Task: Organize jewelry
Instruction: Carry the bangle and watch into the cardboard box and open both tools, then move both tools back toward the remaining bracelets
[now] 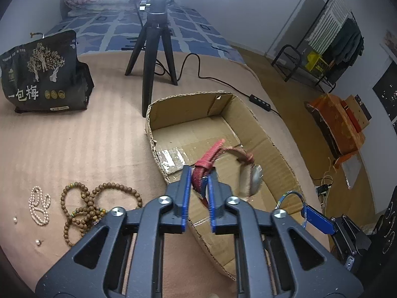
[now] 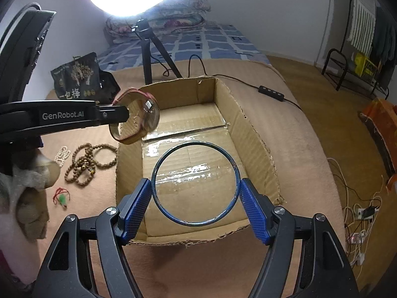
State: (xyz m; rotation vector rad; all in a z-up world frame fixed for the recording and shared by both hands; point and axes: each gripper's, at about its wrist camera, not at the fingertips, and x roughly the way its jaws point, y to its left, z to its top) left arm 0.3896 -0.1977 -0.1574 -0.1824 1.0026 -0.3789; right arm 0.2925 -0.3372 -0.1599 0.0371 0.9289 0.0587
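Observation:
My left gripper is shut on a red woven cord that carries a round clear pendant, held above the open cardboard box. The pendant also shows in the right wrist view over the box's left wall. My right gripper is shut on a thin blue bangle, its pads pressing the ring's two sides, above the near part of the box. Brown bead strands and a white pearl strand lie on the pink bedspread left of the box.
A black tripod with a ring light stands behind the box, its cable and switch running right. A black snack bag stands at the far left. A small red-and-green charm and tiny earrings lie on the bedspread.

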